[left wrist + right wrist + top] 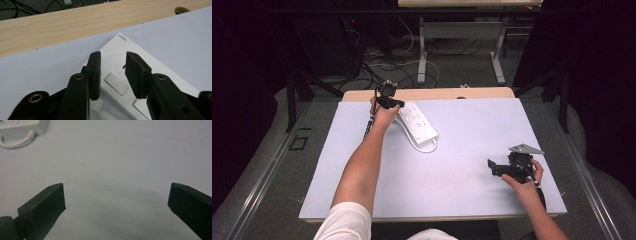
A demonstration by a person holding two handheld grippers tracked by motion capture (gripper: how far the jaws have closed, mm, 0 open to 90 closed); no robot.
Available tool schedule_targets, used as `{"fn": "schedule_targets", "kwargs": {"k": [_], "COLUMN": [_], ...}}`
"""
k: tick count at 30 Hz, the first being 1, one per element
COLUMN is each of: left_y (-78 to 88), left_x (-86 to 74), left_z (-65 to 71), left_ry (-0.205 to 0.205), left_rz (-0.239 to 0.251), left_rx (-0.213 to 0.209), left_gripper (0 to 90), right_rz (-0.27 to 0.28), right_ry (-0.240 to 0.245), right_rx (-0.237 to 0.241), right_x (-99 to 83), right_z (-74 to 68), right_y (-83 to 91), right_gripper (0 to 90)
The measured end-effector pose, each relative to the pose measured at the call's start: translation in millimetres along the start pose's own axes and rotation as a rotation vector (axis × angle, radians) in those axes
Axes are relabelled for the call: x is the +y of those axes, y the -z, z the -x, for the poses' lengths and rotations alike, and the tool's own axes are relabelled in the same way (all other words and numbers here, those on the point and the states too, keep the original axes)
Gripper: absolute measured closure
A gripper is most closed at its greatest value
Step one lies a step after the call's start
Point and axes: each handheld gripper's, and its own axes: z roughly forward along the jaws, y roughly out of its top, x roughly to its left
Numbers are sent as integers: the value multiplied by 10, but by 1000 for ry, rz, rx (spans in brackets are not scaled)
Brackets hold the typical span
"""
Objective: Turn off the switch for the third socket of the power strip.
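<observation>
A white power strip (pixel 418 120) lies slanted on the pale mat at the back left, its white cable (pixel 421 145) looped at its near end. My left gripper (pixel 389 102) is at the strip's far end, pointing down at it. In the left gripper view the jaws (pixel 113 56) stand a little apart just over the strip's top face (pixel 117 45), near a rocker switch (pixel 116 83); the pads do not press on anything. My right gripper (pixel 491 167) rests at the front right, open wide over bare mat (pixel 116 195). The strip's end (pixel 22 127) shows far off in the right gripper view.
The pale mat (pixel 452 170) covers most of the table; a strip of bare wood (pixel 437 93) runs along the far edge. Beyond it stand another table's legs (pixel 422 55) and floor cables (pixel 377 65). Metal rails flank the table on both sides.
</observation>
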Motion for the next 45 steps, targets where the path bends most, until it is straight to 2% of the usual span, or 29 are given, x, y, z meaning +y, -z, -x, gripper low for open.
{"fn": "schedule_targets", "kwargs": {"k": [3,11,16,22,25,26,28,32,34,38,45], "left_y": [-19,-80,-108,-138,-159,-164,-171,-187,-191,-190,-187], "left_x": [-11,-36,-48,-69,-84,-84,-84,-92,-97,-99,-100], "left_z": [-13,-6,-1,-2,0,-7,-1,-3,3,16,16], "left_ry": [2,-21,-28,-50,-34,-41,-27,-41,-36,-52,-43], "left_rz": [-7,-20,-22,-32,-45,-47,-39,-55,-48,-49,-54], "left_rx": [13,31,18,22,26,25,23,27,29,36,34], "left_gripper": [688,741,772,820,844,849,851,869,878,879,875], "right_rz": [-7,-3,-4,-10,-11,-13,-12,-12,-11,-10,-7], "right_ry": [-14,-6,-12,-25,-20,-20,-16,-24,-22,-23,-21], "right_rx": [3,5,7,10,13,14,14,16,17,18,19], "right_x": [-2,-4,-5,-10,-12,-13,-14,-11,-11,-10,-8], "right_z": [-6,7,15,12,15,18,21,15,16,14,17], "right_y": [-10,-13,-5,-9,-14,-16,-18,-14,-13,-11,-4], "right_gripper": [8,9,11,12,12,14,15,22,22,22,23]}}
